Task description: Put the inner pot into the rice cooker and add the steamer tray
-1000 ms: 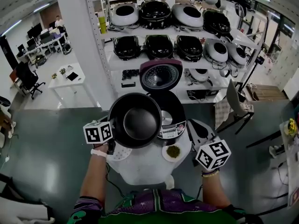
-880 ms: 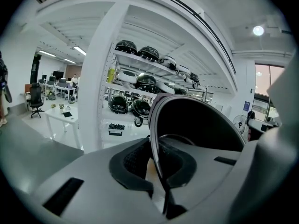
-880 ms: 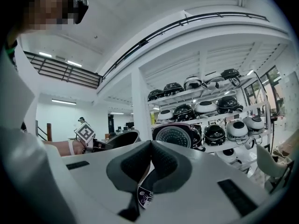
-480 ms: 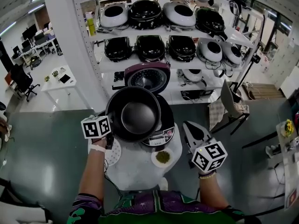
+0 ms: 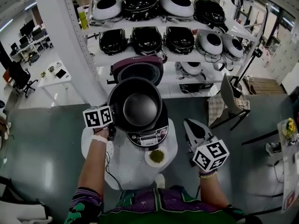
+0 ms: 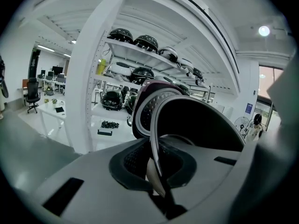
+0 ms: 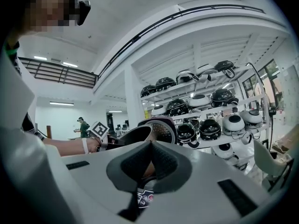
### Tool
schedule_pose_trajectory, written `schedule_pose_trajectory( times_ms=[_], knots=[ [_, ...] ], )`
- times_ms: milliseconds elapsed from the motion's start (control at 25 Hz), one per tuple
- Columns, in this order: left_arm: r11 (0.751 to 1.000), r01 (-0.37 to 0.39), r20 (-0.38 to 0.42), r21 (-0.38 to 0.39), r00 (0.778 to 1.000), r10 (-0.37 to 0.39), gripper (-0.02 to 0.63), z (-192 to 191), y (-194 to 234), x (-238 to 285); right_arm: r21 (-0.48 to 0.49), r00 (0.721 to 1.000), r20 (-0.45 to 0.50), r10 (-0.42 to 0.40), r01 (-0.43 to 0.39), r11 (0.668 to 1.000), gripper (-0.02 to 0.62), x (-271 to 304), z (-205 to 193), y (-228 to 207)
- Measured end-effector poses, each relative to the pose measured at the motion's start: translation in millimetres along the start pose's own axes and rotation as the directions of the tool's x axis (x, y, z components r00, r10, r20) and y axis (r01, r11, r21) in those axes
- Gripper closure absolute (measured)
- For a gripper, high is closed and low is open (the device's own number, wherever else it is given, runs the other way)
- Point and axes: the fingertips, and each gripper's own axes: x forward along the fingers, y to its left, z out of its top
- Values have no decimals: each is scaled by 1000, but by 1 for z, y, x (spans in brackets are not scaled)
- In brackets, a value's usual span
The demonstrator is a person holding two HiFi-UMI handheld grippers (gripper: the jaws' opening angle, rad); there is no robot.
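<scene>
Grey flooring spreads around a small round white bench (image 5: 135,169), with office desks (image 5: 28,43) far off at the left and tall white shelving (image 5: 91,55) behind, its tiers packed with stored rice cookers (image 5: 145,38). At the left, the left tongs (image 5: 111,121) are pinched on the left rim of the dark inner pot (image 5: 138,107); in the left gripper view the pads (image 6: 156,174) press on either side of that thin rim, and the inner pot (image 6: 201,125) rises tilted beyond them. The pot hangs over the body of the rice cooker (image 5: 148,138), covering its opening and leaving only the front control panel showing below; whether the pot's base has entered the body cannot be told. Behind the pot the cooker's maroon lid (image 5: 138,70) stands raised, its perforated inner face turned toward the person. In front of the cooker, on the bench, sits a small white dish (image 5: 156,156) holding something green. To the right of the cooker, the right tongs (image 5: 188,122) are off the bench's edge, apart from the cooker; the right gripper view shows the right tongs (image 7: 149,155) pressed together with nothing between them. Farther right a grey chair (image 5: 233,101) stands on the floor near the shelving.
</scene>
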Motion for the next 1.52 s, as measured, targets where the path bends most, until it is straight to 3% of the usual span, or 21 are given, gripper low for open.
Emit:
schedule_pose_trajectory(
  times_ms=[400, 1080, 1520],
  knots=[
    [999, -52, -60, 6, 997, 52, 571, -28, -1, 46, 24, 999, -32, 24, -23, 999, 589, 7, -26, -33],
    [992, -126, -158, -8, 980, 123, 571, -68, 10, 87, 30, 998, -65, 25, -23, 999, 589, 17, -36, -60],
    [981, -188, -228, 54, 954, 196, 571, -86, 17, 113, 52, 997, -76, 27, -23, 998, 589, 23, -45, -78]
  ],
)
